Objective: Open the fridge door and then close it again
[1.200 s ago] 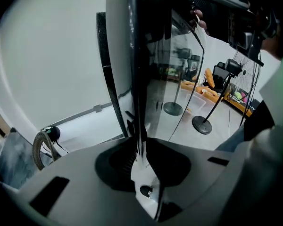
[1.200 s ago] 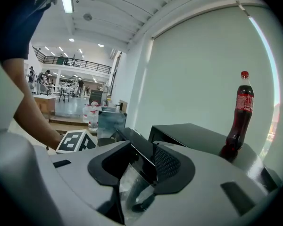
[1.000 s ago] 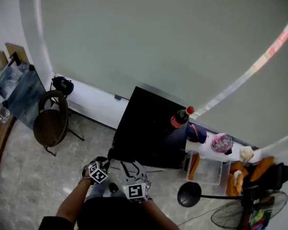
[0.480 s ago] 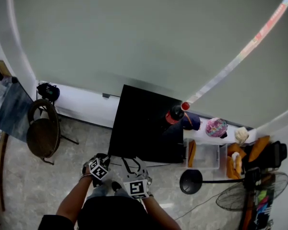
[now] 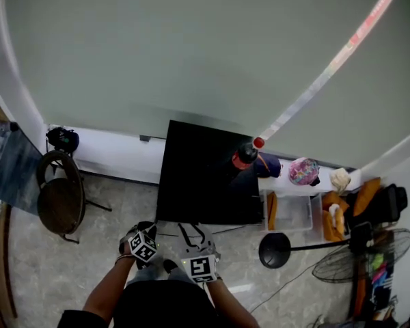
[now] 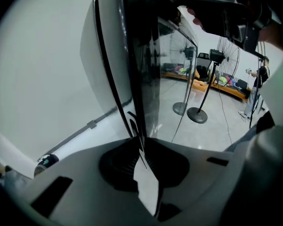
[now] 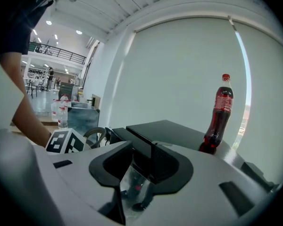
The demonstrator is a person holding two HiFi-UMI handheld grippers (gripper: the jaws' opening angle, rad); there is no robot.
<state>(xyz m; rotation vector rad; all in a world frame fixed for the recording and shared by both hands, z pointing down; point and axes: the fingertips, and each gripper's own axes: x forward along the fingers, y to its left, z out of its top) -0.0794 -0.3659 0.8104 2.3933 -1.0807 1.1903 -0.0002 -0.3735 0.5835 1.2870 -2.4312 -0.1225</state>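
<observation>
One fridge (image 5: 205, 176) is sitting against the wall (image 5: 191, 46), low and boxy, its flat matte black top reading as a square in the head view. One cola bottle (image 5: 246, 154) with a red cap is standing on that top, near the right edge.

Two grippers are working at the fridge's front, each carrying one marker cube (image 5: 143, 247) — two cubes in all.

The door (image 6: 165, 79) is showing a glossy, mirror-like black front that is reflecting the room, with a pale side panel (image 6: 111, 69) beside it. Whether it is ajar I cannot tell.

The left gripper (image 6: 144, 166) is pointing down along the door's side edge. Its jaws have just been closing and are sitting nearly together, with a thin black strip (image 6: 137, 126) of that edge running into the slit.

The right gripper (image 7: 137, 173) is holding its jaws apart, with the fridge's front top edge showing in the gap.

To the left, one round-backed chair (image 5: 58, 200) is standing on the pale, polished floor (image 5: 75, 272). To the right there is one round-based stand (image 5: 277, 250) and one fan (image 5: 359, 265).
</observation>
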